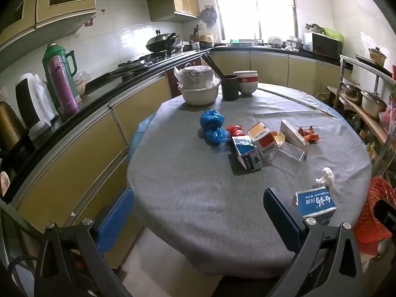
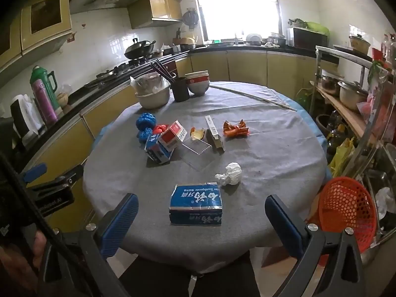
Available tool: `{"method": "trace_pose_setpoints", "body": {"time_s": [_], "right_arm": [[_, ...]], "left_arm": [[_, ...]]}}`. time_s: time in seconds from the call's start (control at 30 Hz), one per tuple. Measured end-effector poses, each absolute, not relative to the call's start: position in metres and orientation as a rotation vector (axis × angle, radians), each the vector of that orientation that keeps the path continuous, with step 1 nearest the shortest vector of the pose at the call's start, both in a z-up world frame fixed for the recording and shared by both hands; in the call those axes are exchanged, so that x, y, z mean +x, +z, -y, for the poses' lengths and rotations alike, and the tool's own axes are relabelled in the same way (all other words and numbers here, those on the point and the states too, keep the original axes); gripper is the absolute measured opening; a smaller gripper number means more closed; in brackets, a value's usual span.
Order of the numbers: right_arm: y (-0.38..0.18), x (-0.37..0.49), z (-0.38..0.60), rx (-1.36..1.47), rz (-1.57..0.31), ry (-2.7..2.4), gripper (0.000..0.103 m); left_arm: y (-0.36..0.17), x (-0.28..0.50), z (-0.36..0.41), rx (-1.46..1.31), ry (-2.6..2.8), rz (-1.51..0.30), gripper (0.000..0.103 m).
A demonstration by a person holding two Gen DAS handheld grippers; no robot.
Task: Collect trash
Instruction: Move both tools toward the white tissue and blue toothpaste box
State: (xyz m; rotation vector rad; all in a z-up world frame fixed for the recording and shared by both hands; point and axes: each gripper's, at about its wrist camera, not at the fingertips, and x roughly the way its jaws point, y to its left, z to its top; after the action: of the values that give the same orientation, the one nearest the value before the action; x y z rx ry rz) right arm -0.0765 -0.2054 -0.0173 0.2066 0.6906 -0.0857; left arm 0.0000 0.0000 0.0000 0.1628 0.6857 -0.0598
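Observation:
Trash lies on a round table under a grey cloth. A blue toothpaste box lies nearest, a crumpled white tissue behind it. Farther back are blue plastic wads, a red wrapper, a blue carton, a red-and-white box, a clear plastic lid, a narrow box and an orange wrapper. A red mesh basket stands at the table's right edge. My right gripper is open, just before the toothpaste box. My left gripper is open and empty over the near left table edge.
At the table's back stand a metal basin with a covered bowl, a black chopstick holder and stacked bowls. A long stick lies at the back right. A counter runs along the left, a shelf with pots on the right.

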Motion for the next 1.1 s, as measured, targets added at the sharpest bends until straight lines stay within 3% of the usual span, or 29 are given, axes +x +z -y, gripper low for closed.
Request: {"method": "trace_pose_setpoints", "body": {"time_s": [1.1], "right_arm": [[-0.033, -0.07, 0.223, 0.285, -0.773, -0.072, 0.103]], "left_arm": [[-0.017, 0.009, 0.016, 0.208, -0.08, -0.758, 0.103]]}}
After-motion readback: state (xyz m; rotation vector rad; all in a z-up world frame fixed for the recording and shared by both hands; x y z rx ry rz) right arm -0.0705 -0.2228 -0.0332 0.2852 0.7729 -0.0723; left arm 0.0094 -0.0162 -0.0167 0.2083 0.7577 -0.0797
